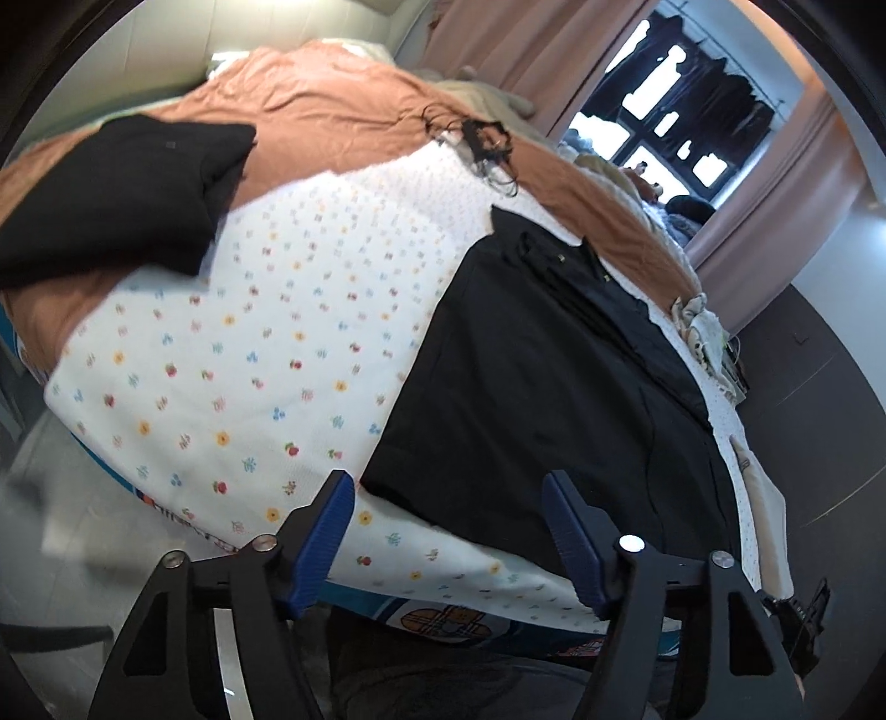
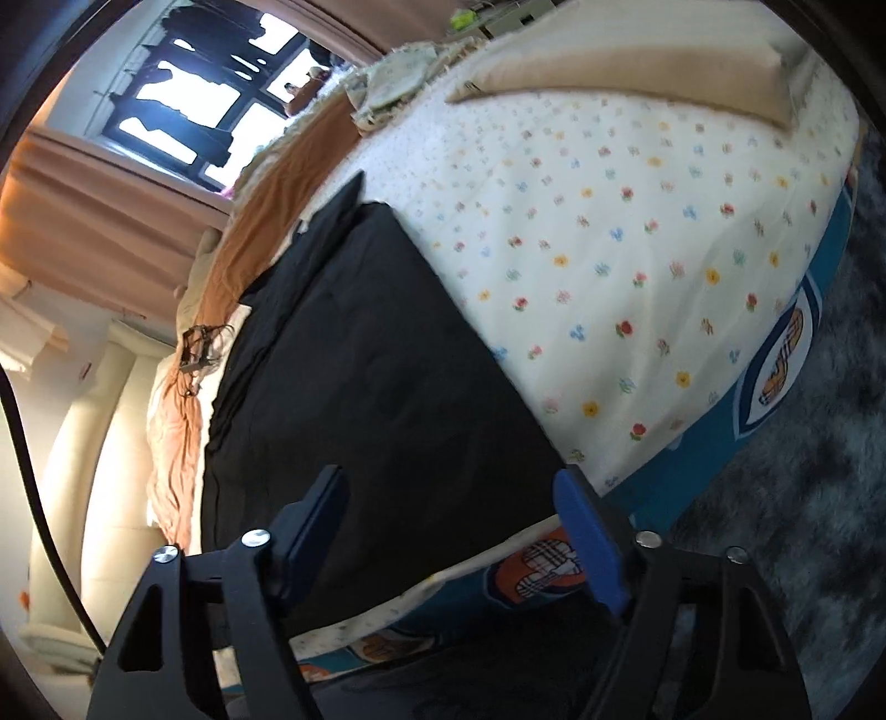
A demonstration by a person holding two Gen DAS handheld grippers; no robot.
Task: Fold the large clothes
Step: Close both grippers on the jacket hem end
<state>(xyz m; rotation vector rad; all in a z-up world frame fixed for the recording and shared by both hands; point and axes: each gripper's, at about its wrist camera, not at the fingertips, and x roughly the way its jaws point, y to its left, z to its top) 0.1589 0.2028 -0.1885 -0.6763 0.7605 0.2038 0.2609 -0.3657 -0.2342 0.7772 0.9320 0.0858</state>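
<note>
**Both tools released above the near edge of a black garment on the bed**

The left tool [image 1: 448,498] has its blue-padded fingers [image 1: 326,531] spread apart with nothing between the pads; they frame the near left corner of the black garment [image 1: 531,387] without touching it. The right tool [image 2: 451,498] is likewise released, its jaws apart over the garment's near edge, one finger over the cloth and the other just off the garment's right side, gripping nothing.

The black garment lies spread flat on the bed, its near hem close to the bed's front edge, its collar end [image 1: 548,243] pointing away. It rests on a white floral sheet [image 1: 232,343]. Beyond the garment's far end runs an orange blanket [image 1: 332,111], and on that, far left of the garment, sits a second, folded black garment [image 1: 111,188]. A small tangle of dark cords [image 1: 487,149] lies on the blanket just past the collar. Right of the garment, a beige pillow [image 2: 637,72] lies on the sheet. Behind the bed hang pink curtains [image 1: 554,50] beside a window [image 1: 681,122].
</note>
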